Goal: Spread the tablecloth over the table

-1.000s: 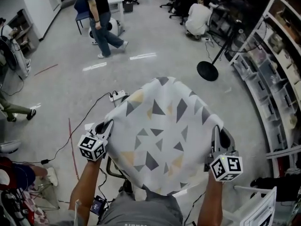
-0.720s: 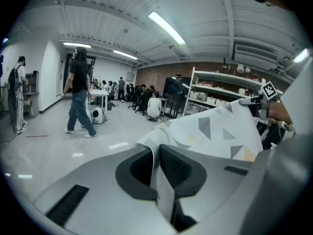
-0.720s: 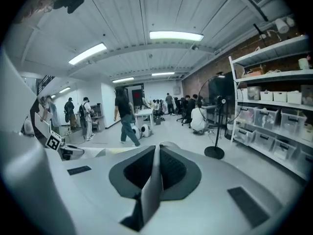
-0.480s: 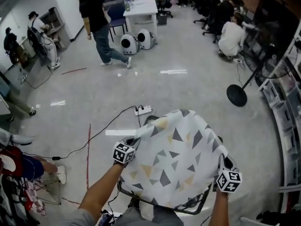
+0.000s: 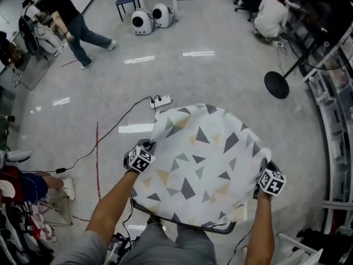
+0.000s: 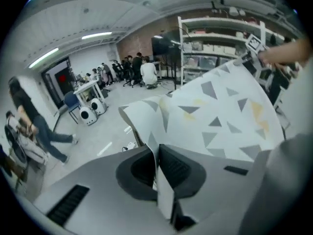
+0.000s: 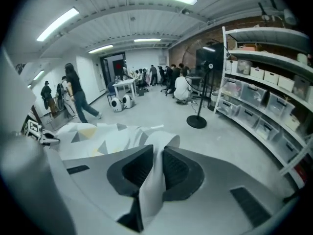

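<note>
The tablecloth (image 5: 198, 159), white with grey and yellow triangles, lies stretched between my two grippers over the table, whose black frame (image 5: 220, 230) shows under its near edge. My left gripper (image 5: 144, 150) is shut on the cloth's left corner; in the left gripper view the cloth (image 6: 220, 106) runs out from the closed jaws of that gripper (image 6: 156, 153). My right gripper (image 5: 267, 170) holds the right corner. In the right gripper view its jaws are opening, with a fold of cloth (image 7: 107, 136) still caught between the pads of the gripper (image 7: 157, 155).
A power strip (image 5: 161, 101) with its cable lies on the floor just beyond the table. A fan stand's round base (image 5: 277, 84) stands at far right beside shelves (image 5: 336, 120). A person (image 5: 69, 15) walks at far left, near two white round robots (image 5: 151, 20).
Both grippers have come down with the cloth, which now lies lower and flatter over the table. The walking person has moved off to the left.
</note>
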A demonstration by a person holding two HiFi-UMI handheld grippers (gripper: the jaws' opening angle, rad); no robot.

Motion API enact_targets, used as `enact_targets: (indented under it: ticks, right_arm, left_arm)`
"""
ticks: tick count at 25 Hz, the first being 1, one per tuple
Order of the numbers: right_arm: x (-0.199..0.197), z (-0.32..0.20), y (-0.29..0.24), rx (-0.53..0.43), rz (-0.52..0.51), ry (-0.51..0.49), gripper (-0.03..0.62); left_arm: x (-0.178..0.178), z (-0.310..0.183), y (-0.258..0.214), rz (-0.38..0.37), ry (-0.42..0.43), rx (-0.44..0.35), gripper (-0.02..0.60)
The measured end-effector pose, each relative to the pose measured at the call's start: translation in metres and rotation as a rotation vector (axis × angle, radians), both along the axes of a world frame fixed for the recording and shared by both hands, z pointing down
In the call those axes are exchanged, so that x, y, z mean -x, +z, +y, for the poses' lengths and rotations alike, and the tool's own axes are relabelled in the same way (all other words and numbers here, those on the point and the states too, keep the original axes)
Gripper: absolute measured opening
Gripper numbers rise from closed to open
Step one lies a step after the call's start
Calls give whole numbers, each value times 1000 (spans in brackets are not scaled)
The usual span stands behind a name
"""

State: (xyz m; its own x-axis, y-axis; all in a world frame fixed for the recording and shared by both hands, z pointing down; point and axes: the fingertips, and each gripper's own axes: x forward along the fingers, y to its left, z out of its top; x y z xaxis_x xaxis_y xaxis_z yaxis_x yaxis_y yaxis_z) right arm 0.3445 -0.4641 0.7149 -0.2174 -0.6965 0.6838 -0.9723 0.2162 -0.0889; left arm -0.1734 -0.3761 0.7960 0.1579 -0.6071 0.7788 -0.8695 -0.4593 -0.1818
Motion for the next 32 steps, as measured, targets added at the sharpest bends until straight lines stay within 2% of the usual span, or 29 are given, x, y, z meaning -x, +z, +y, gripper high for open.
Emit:
enact_targets:
  ticks: [2, 5, 7, 11, 13, 16, 18, 19, 21, 24, 26, 28, 30, 32]
  right_arm:
    - [-21, -2, 23, 53, 12, 52, 65]
    - [-46, 0, 59, 148, 64, 88, 69]
    - [-56, 3, 82, 190, 109, 92, 72]
    - [-53, 19, 116, 294, 167, 60, 63]
    - [-51, 43, 133, 342, 183, 42, 64]
    - [-54, 81, 160, 402, 183, 42, 66]
    - [-54, 87, 168, 412, 184, 39, 69]
    - [-54, 84, 170, 418, 190, 34, 67]
    - [-51, 75, 169, 426, 203, 22, 64]
    - [-44, 64, 167, 423, 195, 14, 65]
    - [-37, 59, 168, 426, 183, 11, 69]
    - [-28, 54, 167, 424, 184, 13, 69]
    - [-23, 46, 161, 397, 196, 8, 67]
    - [-28, 42, 155, 358, 216, -7, 71]
  left_arm:
    - [-9, 14, 22, -97, 83, 36, 2]
    - [-16, 28, 44, -206, 159, 52, 2]
    - [-21, 33, 49, -269, 231, 37, 2]
    - [-40, 61, 44, -416, 433, -23, 2]
    - [-57, 95, 37, -461, 540, -68, 3]
    - [-76, 149, 47, -450, 646, -59, 6]
    - [-68, 156, 57, -429, 625, -30, 5]
    - [-56, 148, 59, -419, 580, -20, 5]
    - [-19, 115, 54, -384, 430, -19, 3]
    - [36, 59, 39, -283, 179, -18, 18]
    - [55, 34, 41, -274, 108, -3, 16]
    - [52, 23, 42, -361, 174, -36, 11]
    - [26, 23, 18, -486, 339, -149, 3]
    - [-22, 40, -9, -557, 524, -261, 3]
